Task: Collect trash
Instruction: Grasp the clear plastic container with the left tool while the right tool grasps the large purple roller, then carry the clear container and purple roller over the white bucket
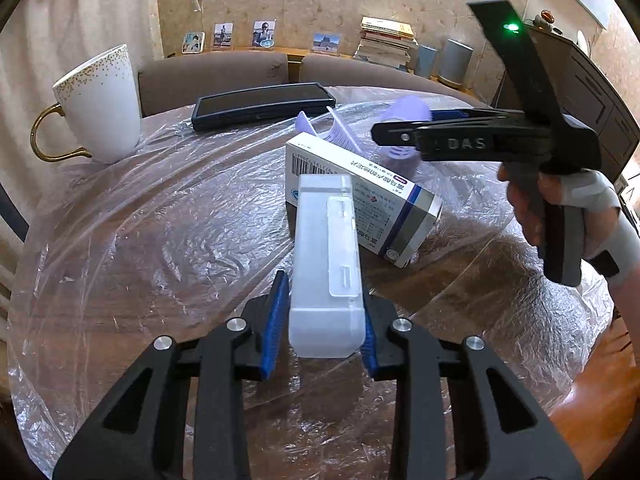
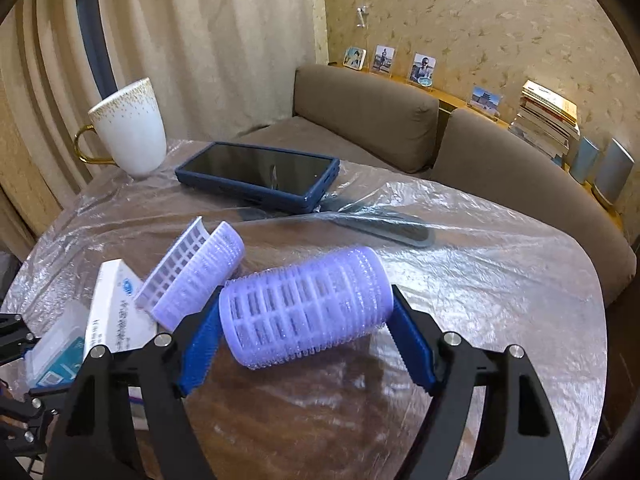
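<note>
Plastic-covered table [image 1: 140, 240], left claw [image 1: 324, 320] clamping translucent case [image 1: 324, 264], right claw [image 2: 308, 344] spread around purple hair roller [image 2: 304, 304]

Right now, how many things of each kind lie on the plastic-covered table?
Hair rollers: 2, one whole, one split open
Medicine box: 1
Translucent plastic case: 1
Phone: 1
Mug: 1
Comb under the plastic: 1
Total: 7
</note>
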The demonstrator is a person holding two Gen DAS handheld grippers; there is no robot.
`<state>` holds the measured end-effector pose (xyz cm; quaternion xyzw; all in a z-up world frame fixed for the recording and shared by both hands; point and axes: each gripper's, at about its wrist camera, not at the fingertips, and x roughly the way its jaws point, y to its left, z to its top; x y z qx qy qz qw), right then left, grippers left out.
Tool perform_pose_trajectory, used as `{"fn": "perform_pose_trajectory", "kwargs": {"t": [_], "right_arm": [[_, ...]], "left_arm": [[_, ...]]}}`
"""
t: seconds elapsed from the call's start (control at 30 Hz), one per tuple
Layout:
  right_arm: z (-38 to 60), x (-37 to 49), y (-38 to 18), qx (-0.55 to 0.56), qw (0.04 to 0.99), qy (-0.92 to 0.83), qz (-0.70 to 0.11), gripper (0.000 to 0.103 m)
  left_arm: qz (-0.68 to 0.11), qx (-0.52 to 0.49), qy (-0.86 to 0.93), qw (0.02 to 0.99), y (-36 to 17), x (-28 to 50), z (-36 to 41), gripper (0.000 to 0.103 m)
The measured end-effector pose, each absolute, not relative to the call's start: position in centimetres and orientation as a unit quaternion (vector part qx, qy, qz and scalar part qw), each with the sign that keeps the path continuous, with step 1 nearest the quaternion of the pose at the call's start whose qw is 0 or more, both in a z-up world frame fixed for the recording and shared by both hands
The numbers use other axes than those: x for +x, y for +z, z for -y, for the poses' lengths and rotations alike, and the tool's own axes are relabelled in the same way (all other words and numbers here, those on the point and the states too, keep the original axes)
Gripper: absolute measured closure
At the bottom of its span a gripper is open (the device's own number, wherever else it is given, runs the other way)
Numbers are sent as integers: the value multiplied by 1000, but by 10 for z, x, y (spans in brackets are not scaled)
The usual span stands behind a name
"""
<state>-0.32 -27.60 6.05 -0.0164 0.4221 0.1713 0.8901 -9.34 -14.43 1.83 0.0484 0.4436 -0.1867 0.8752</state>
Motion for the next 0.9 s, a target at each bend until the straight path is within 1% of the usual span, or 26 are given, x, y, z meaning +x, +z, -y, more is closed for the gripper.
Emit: {"fn": "perform_pose_trajectory", "kwargs": {"t": [0.23,0.67,0.9], "right_arm": [[288,-34,72,22,896,159,-415,27],[286,-102,86,67,896,163,-407,27],[273,-129,88,70,896,162,-408,27]], "left_arm": [[-441,46,-190,876,19,-96,142,75],[-442,36,-199,874,21,-106,133,75],[-438,34,-196,877,24,-115,129,75]]}}
